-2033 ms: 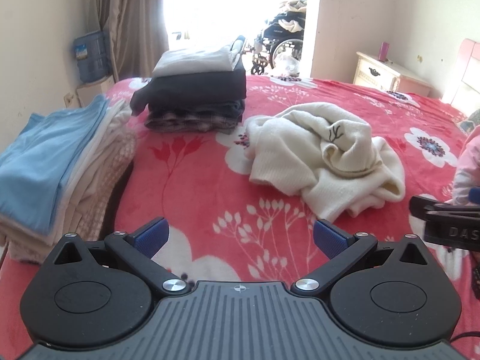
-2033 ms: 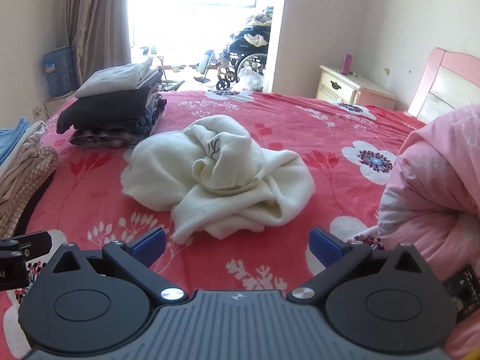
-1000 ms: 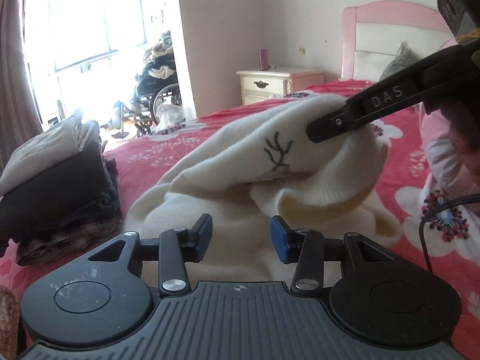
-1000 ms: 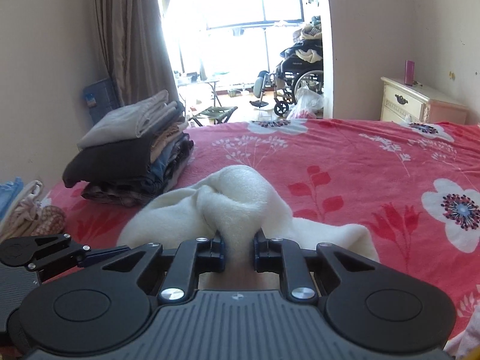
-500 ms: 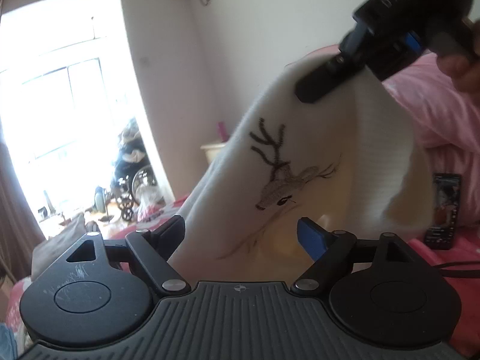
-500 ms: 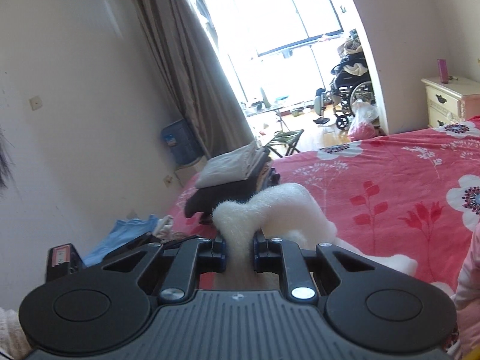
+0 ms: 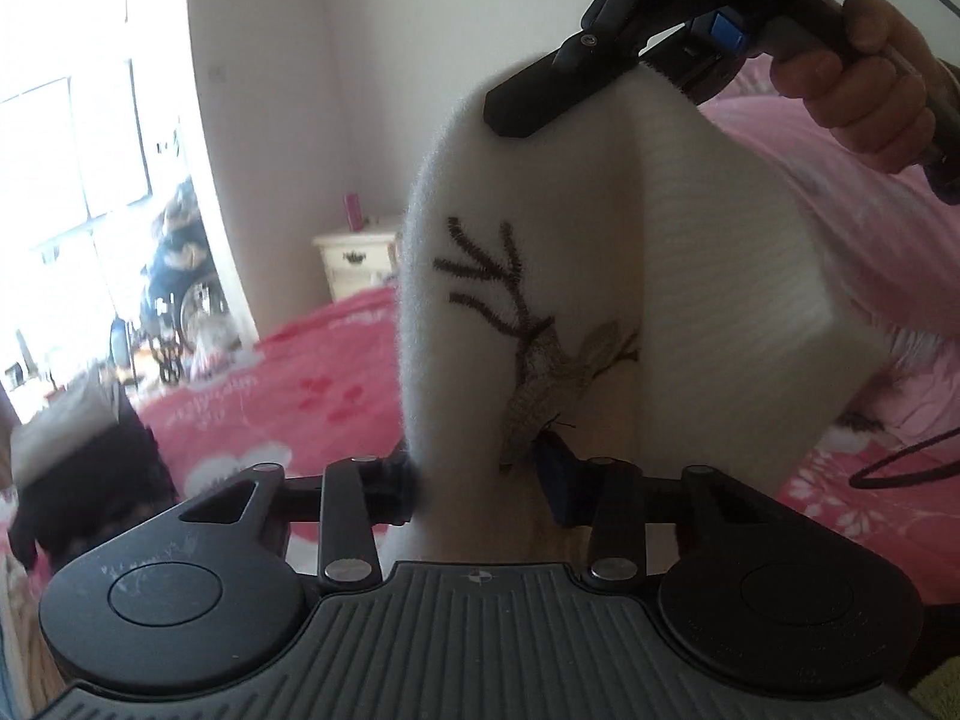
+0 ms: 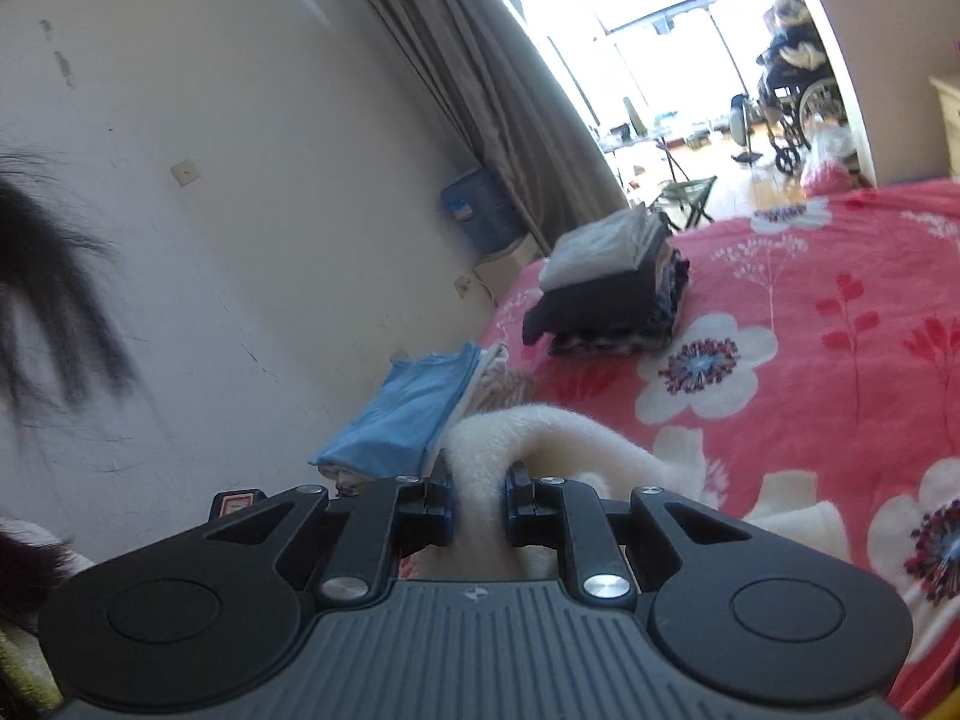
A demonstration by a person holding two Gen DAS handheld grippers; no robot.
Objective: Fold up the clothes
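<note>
Now we're closing the left claw [image 7: 477, 483] on the cream sweater [image 7: 708, 276]: a vertical fold of the knit sits between its fingers, the left finger already buried in the fuzz, the blue right pad [image 7: 555, 474] just touching by the deer embroidery [image 7: 528, 354]. A second ago these jaws were half shut in front of the heap, then swung wide; now they're coming back in on cloth. We're keeping the right claw [image 8: 479, 501] pinched narrow on a bunched ridge of the same sweater, unchanged. The sweater was lying crumpled on the red floral bedspread [image 8: 840, 324]; now we're holding it hanging in the air, the right claw up top. Likely we're getting a second grip so we can spread it flat. Folded stacks [image 8: 612, 294] are waiting at the bed's far edge.
</note>
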